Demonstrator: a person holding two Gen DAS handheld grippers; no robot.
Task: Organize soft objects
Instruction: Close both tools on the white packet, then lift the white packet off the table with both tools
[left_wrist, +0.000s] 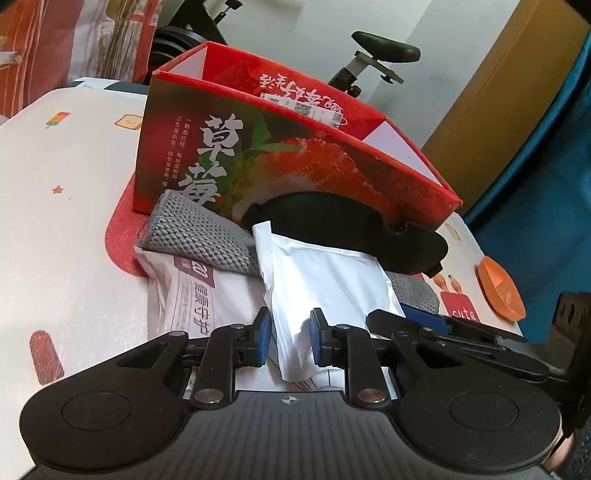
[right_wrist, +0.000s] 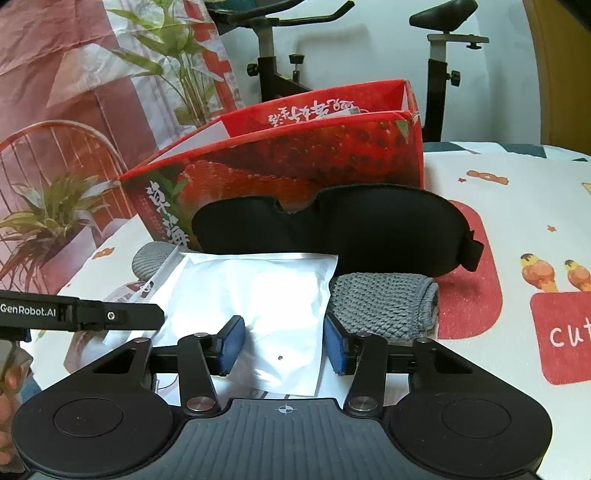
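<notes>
Because the white pouch (left_wrist: 325, 280) is thin and crinkly, it will probably bend and slip if it is held by one corner only. It lies on top of a small pile on the tabletop (left_wrist: 62, 236), just in front of the red strawberry box (left_wrist: 295, 162). Under it are a grey knitted cloth (left_wrist: 199, 236) and a printed packet (left_wrist: 192, 295), and behind it a black eye mask (right_wrist: 347, 232) leans against the box wall.

The left gripper (left_wrist: 290, 341) has its jaws nearly together on the near end of the pouch; the film is bunched between the blue pads (left_wrist: 264, 339), so I judge that it is clamped there. The right gripper (right_wrist: 284, 345) stands over the same pouch with its jaws apart; one pad is on the film and the other is beside the pouch edge, close to the grey cloth, and they do not press yet.

I think the pouch is light and weighs almost nothing, so the risk is not dropping but sliding out of the pads. A better hold would be on the sealed border, where the material is double and stiffer. The cloth and the eye mask are soft and thick, so they should be easier to pinch in the middle. The box is open at the top and seems the likely place for them.
</notes>
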